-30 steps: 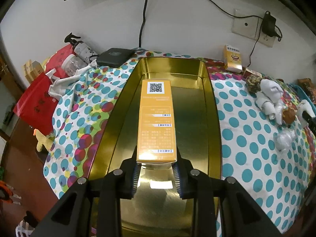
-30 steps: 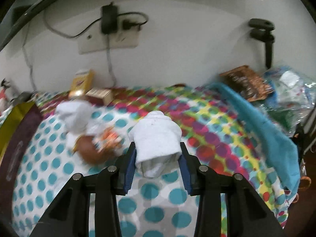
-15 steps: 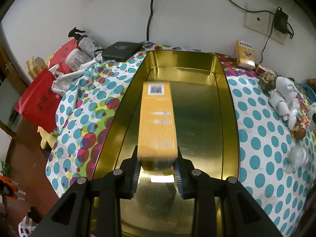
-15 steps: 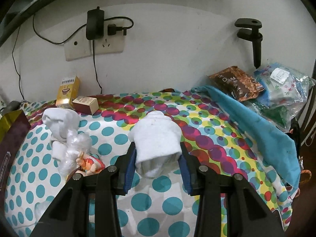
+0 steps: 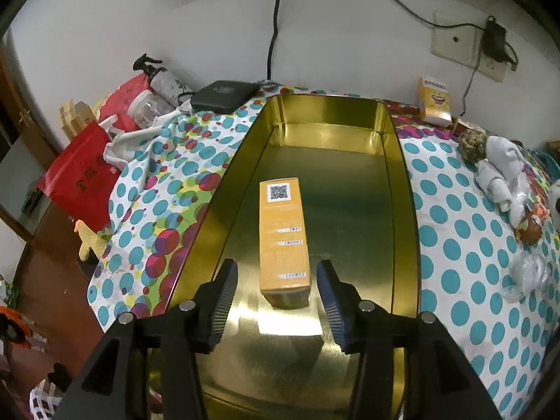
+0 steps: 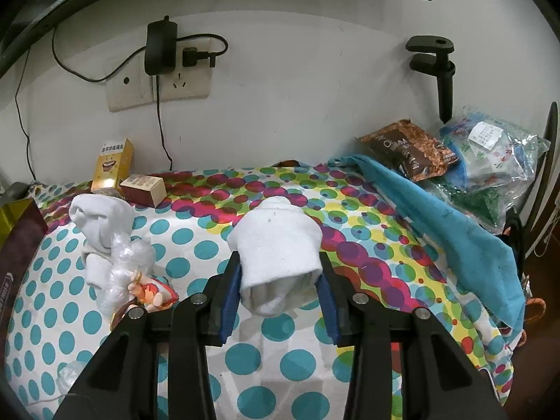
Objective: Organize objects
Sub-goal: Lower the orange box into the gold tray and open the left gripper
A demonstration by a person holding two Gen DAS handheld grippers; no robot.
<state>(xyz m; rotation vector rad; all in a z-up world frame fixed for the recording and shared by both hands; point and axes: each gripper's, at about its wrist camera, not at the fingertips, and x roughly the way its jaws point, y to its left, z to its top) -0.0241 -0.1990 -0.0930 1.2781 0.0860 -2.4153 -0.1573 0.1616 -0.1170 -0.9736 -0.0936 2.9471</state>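
An orange box (image 5: 283,241) with a QR code lies flat inside the long gold tin tray (image 5: 402,189). My left gripper (image 5: 276,301) is open, its fingers on either side of the box's near end without touching it. My right gripper (image 6: 278,297) is shut on a rolled white cloth (image 6: 276,245) and holds it just above the polka-dot tablecloth (image 6: 196,248). The tray's corner shows at the left edge of the right wrist view (image 6: 14,210).
A white cloth bundle (image 6: 99,222), crumpled plastic (image 6: 129,262) and a small figurine (image 6: 150,292) lie left of the right gripper. A yellow box (image 6: 112,164) and brown box (image 6: 143,189) stand by the wall. A teal cloth (image 6: 455,231) and snack bags (image 6: 409,150) lie right. A black device (image 5: 224,94) sits behind the tray.
My left gripper has opened and let go of the orange box, which now rests on the tray floor. My right gripper still holds the white cloth and has drawn back slightly.
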